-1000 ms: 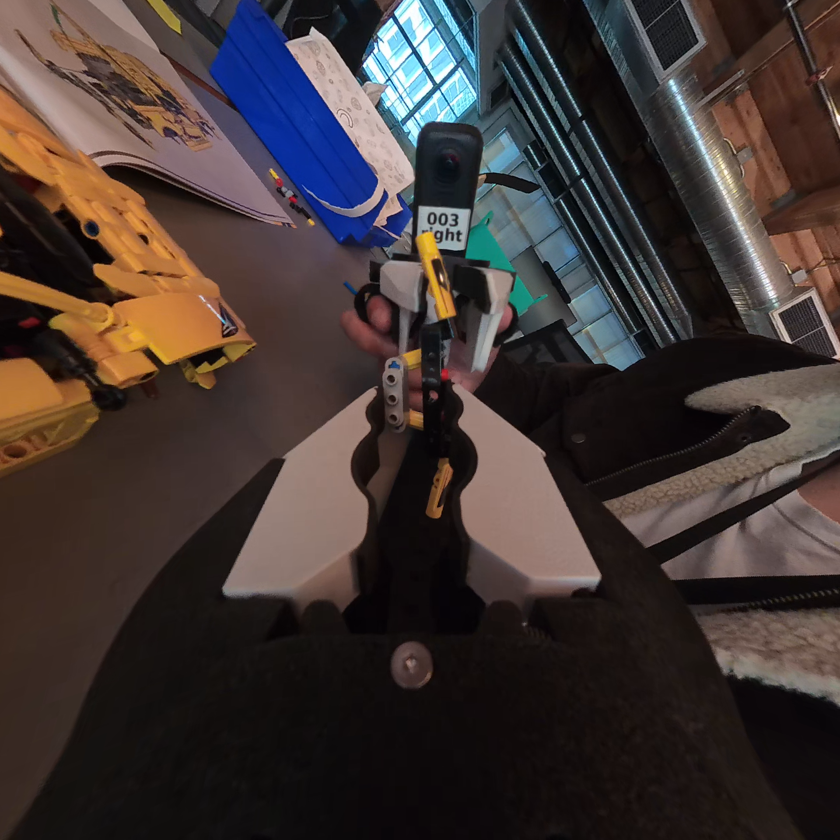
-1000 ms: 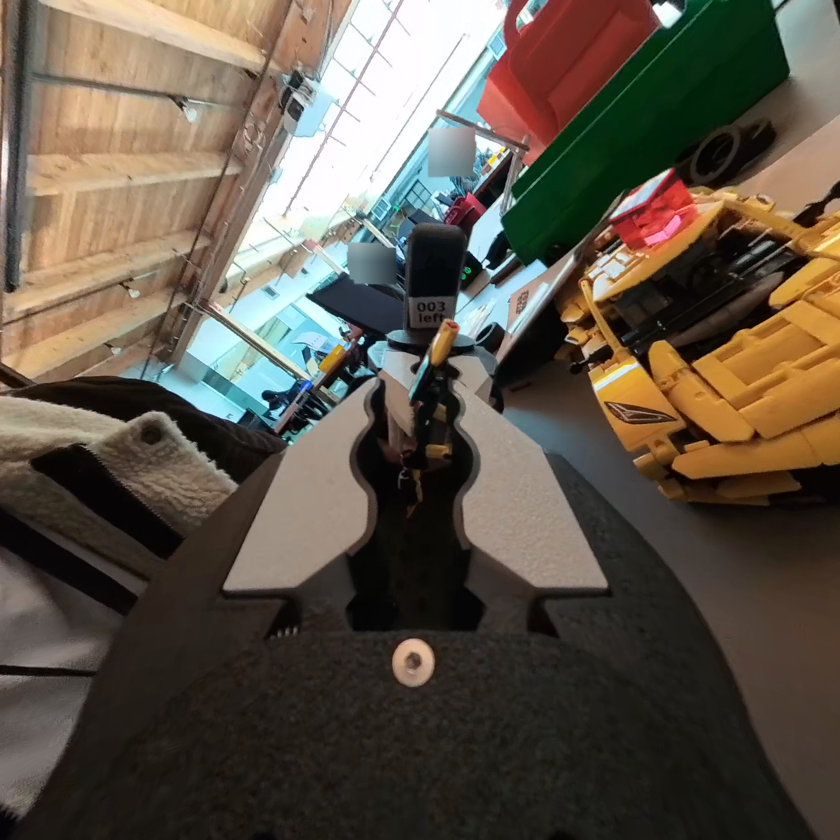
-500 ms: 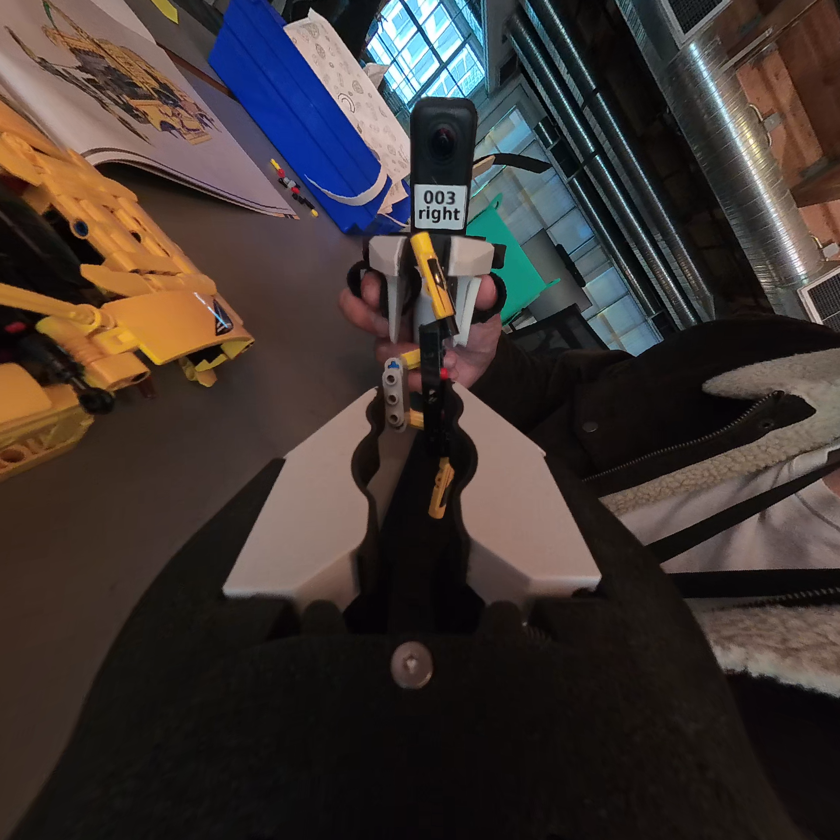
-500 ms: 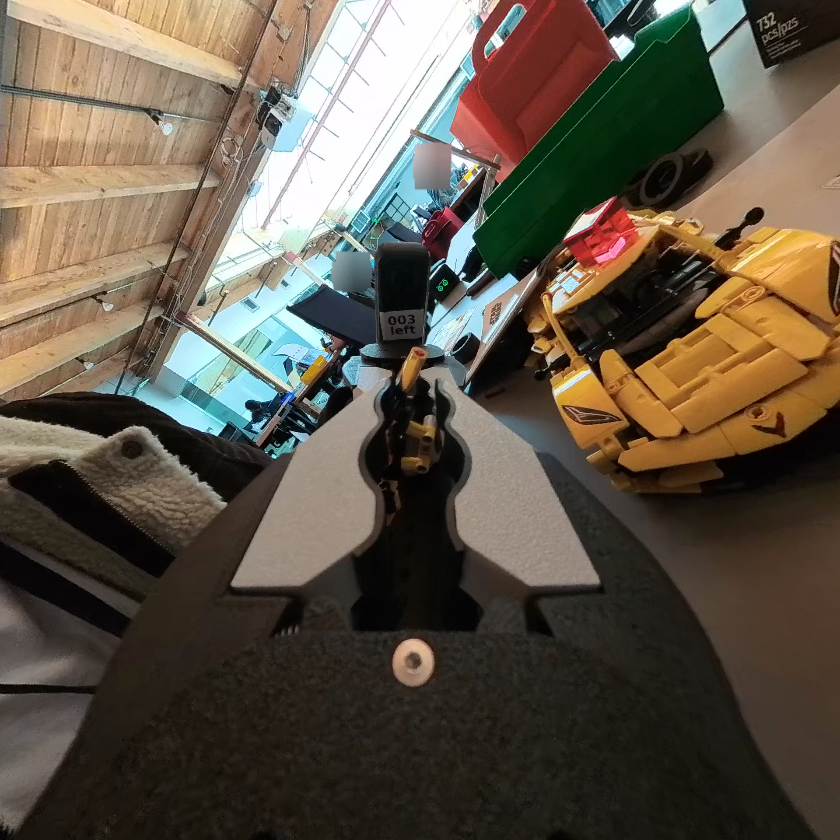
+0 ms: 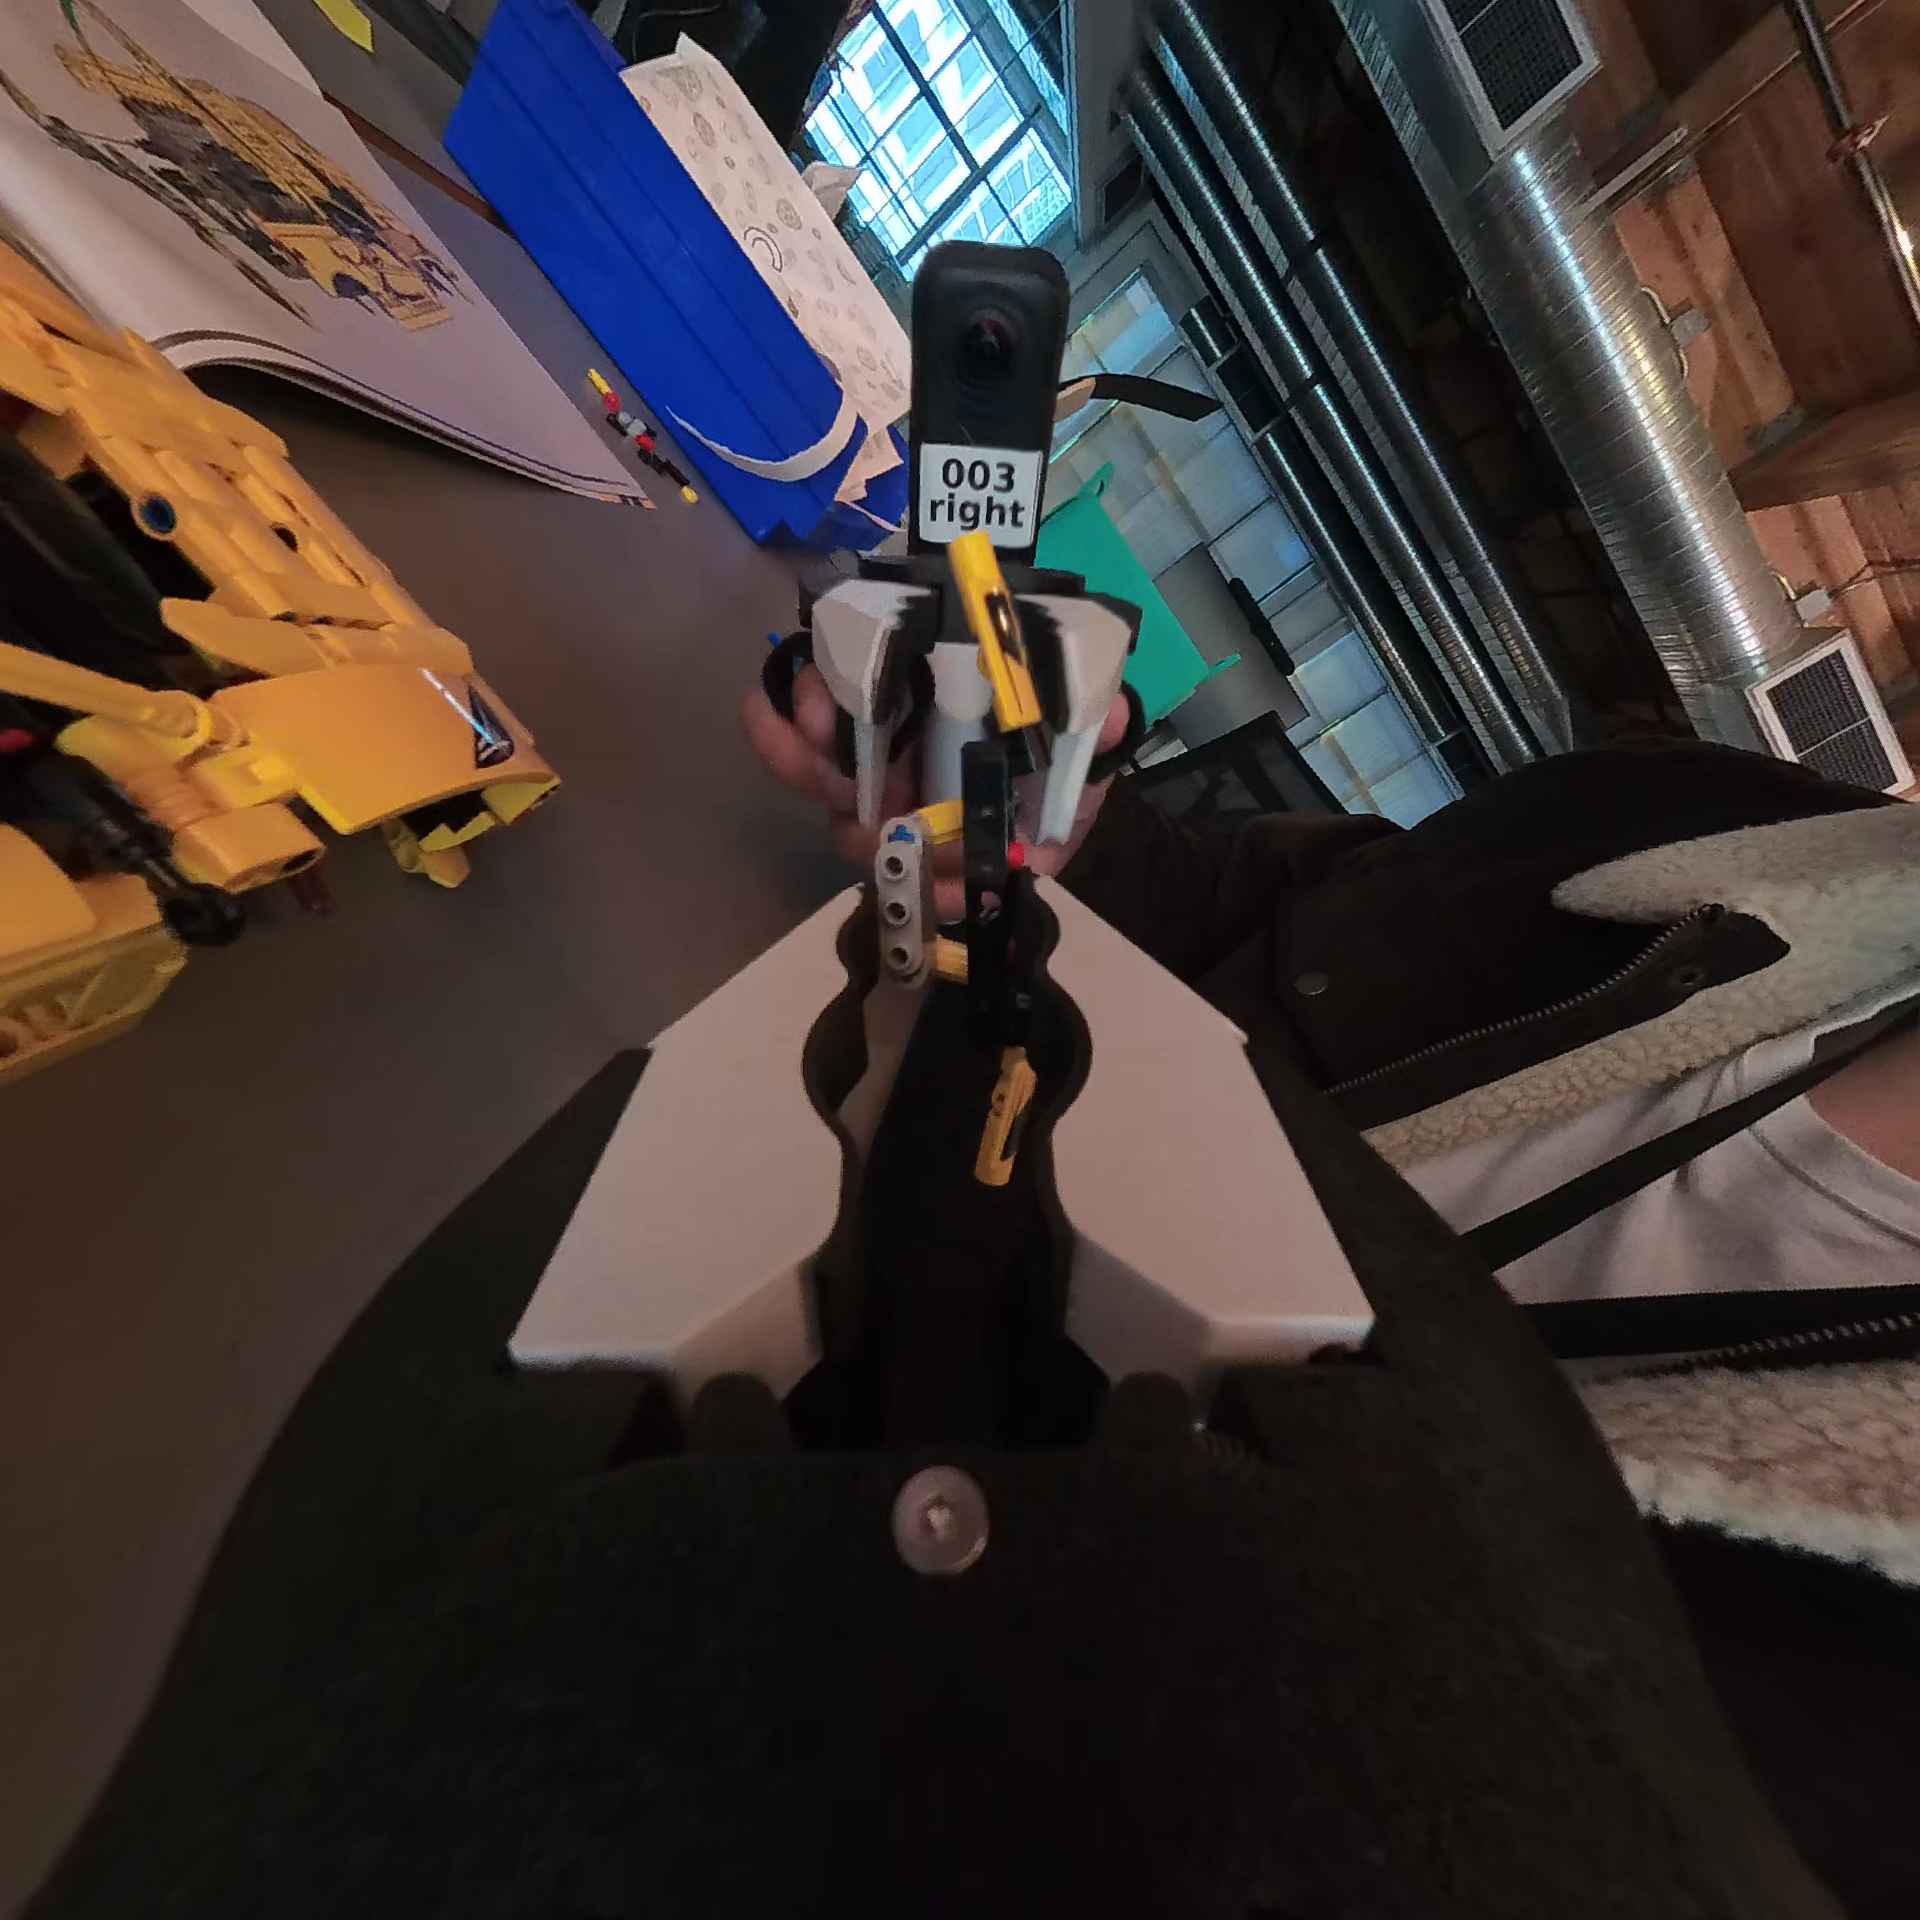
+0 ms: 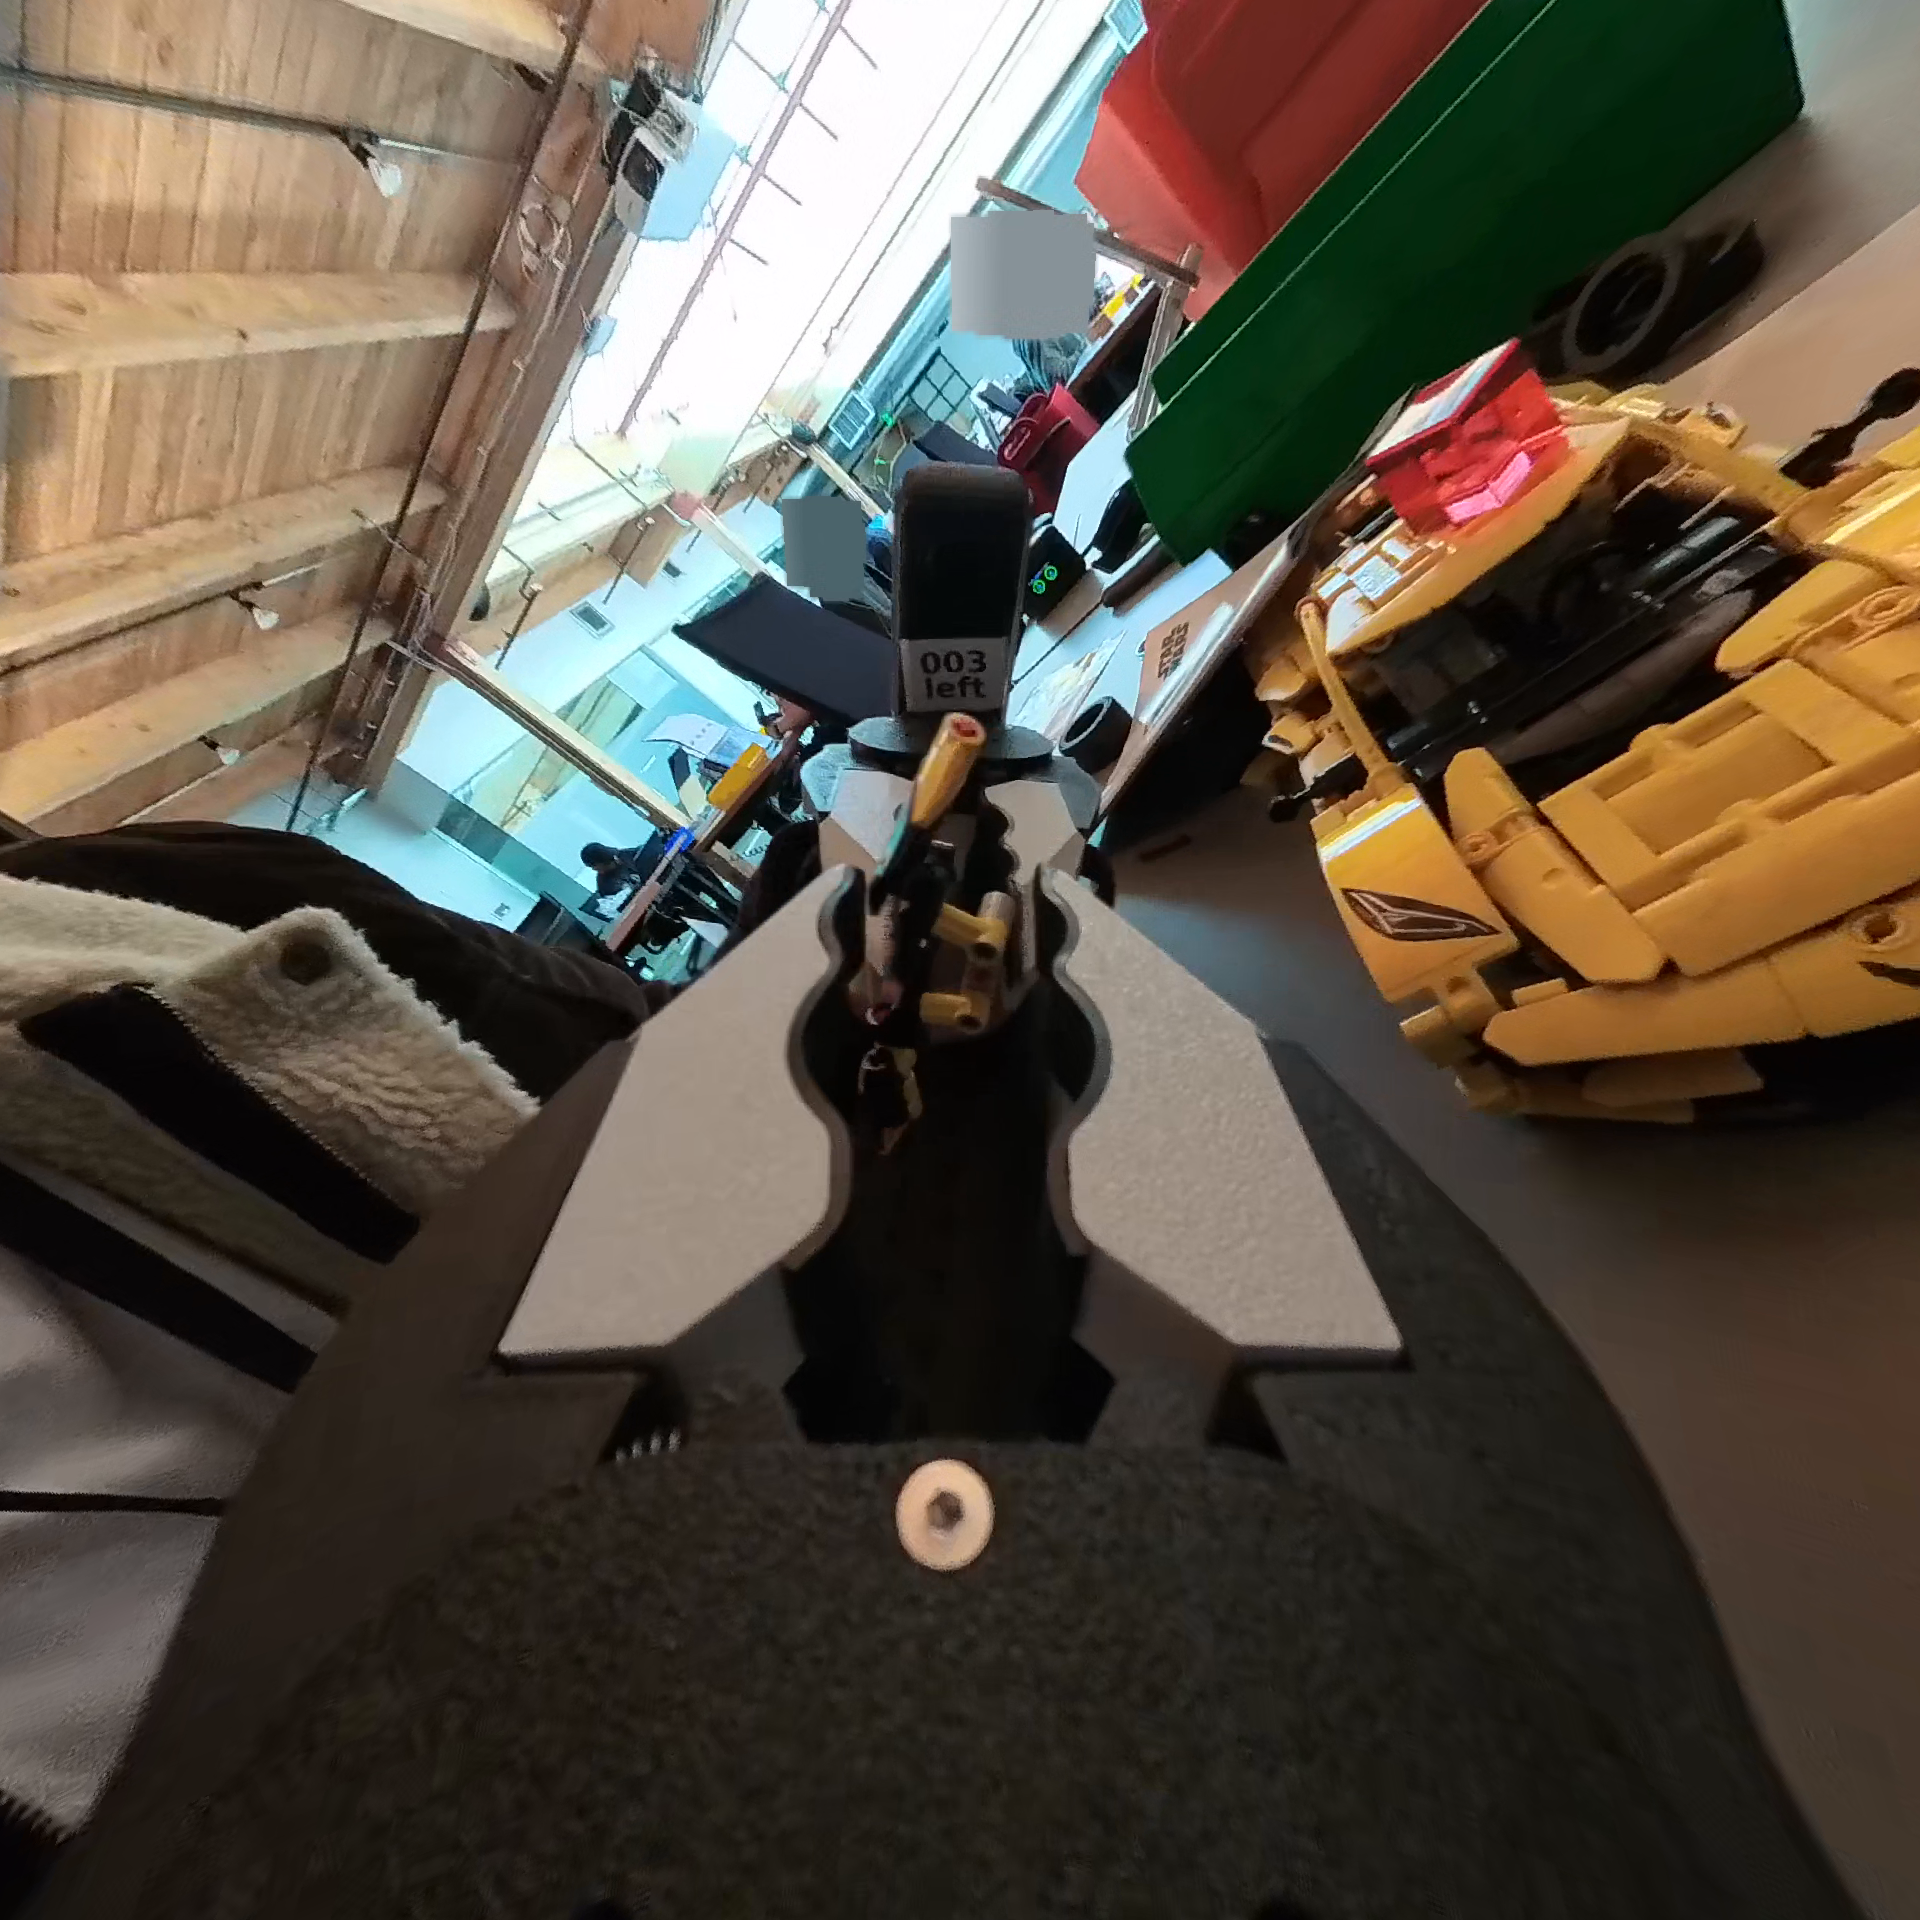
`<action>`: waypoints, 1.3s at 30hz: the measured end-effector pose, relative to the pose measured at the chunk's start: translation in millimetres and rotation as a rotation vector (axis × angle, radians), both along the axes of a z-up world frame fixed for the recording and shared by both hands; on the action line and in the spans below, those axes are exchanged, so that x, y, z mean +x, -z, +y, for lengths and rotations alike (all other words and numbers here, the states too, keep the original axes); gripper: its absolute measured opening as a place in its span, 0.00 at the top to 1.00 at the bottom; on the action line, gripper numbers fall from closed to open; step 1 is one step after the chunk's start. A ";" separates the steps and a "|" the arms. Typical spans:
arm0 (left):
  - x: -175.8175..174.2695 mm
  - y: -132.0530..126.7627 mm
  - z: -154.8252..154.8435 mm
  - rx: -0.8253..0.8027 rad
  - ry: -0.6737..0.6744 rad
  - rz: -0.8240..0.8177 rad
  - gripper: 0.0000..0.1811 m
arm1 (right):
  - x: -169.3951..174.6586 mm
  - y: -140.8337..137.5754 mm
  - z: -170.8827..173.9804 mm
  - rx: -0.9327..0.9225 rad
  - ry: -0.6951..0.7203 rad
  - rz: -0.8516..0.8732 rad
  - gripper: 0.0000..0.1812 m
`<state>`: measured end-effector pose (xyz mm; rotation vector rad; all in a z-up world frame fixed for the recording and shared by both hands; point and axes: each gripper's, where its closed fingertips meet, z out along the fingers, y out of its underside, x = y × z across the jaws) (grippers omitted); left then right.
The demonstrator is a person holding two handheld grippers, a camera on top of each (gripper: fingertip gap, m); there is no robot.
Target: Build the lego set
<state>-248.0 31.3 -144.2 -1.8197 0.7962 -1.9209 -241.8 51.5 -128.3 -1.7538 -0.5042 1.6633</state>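
Note:
A slender lego sub-assembly [image 5: 985,883] of a black beam, a grey holed beam [image 5: 902,904] and yellow pins hangs in the air between my two grippers, which face each other tip to tip. My left gripper [image 5: 951,904] is shut on its near end. My right gripper [image 5: 961,821], held by a hand, grips the far end with a yellow piece [image 5: 992,634] between its jaws. In the right wrist view, my right gripper [image 6: 945,894] is shut on the same sub-assembly [image 6: 925,935], and the left gripper [image 6: 951,831] is just beyond it. The large yellow lego car [image 5: 260,727] stands on the table.
The car [image 6: 1610,831] lies to the right in the right wrist view. An open instruction booklet [image 5: 260,229], a blue bin [image 5: 644,249] and small loose pieces [image 5: 634,426] lie beyond it. A green bin [image 6: 1455,260], a red bin [image 6: 1299,104] and black tyres [image 6: 1652,291] sit at the table's far side. The person's jacket is close by. Only a small space, under 4 cm, lies between the two pairs of fingers.
Both grippers stay closed on the sub-assembly. The pair has swung slightly in the air, so the car and bins shift in the right wrist view. Nothing was let go.

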 end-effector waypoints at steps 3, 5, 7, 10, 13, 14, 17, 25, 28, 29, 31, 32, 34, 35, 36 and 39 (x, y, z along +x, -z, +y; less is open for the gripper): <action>0.2 0.6 -0.1 0.005 0.000 0.005 0.86 | 5.0 -1.8 5.2 -0.018 0.023 0.020 0.84; 0.6 1.4 -0.6 0.009 0.001 0.011 0.86 | 11.5 -3.4 11.0 -0.032 0.048 0.040 0.85; 1.1 2.1 -0.9 0.015 0.002 0.017 0.86 | 15.5 -3.5 14.5 -0.039 0.064 0.047 0.85; 0.8 2.4 -0.1 0.008 0.000 0.017 0.86 | 17.2 -3.9 16.4 -0.044 0.075 0.053 0.86; 0.5 1.8 -0.3 0.003 0.002 0.012 0.86 | 24.0 -6.8 21.8 -0.044 0.106 0.073 0.88; 0.3 2.3 0.4 0.001 -0.002 0.015 0.86 | 25.4 -6.8 22.2 -0.043 0.105 0.074 0.88; -0.1 2.4 1.5 -0.010 -0.004 0.012 0.86 | 18.9 -6.3 15.3 -0.032 0.063 0.062 0.84; 1.1 3.1 -0.7 0.010 0.003 0.022 0.86 | 0.1 7.3 -0.6 -0.029 -0.023 -0.026 0.81; 0.8 4.4 0.9 0.011 -0.007 0.030 0.86 | 3.6 5.6 3.2 -0.043 -0.004 -0.006 0.82; 0.8 5.3 1.3 0.011 -0.010 0.036 0.86 | 5.8 4.0 4.9 -0.047 0.002 0.007 0.83; 1.6 9.2 2.4 0.016 -0.018 0.062 0.86 | 10.0 0.5 7.3 -0.040 0.013 0.023 0.82; 2.0 9.9 2.2 0.019 -0.018 0.067 0.87 | 9.8 1.0 7.0 -0.039 0.011 0.013 0.82; 2.6 11.2 2.2 0.026 -0.021 0.077 0.86 | 6.0 3.7 5.0 -0.045 0.005 0.001 0.81; 2.7 11.1 1.7 0.029 -0.019 0.078 0.86 | 3.2 5.6 3.0 -0.052 -0.004 -0.006 0.81; 2.8 10.3 1.0 0.032 -0.016 0.074 0.86 | 0.8 8.5 1.4 -0.055 -0.010 -0.020 0.81; 2.0 10.6 2.1 0.033 -0.023 0.077 0.87 | -1.4 15.7 0.9 -0.075 -0.015 -0.047 0.81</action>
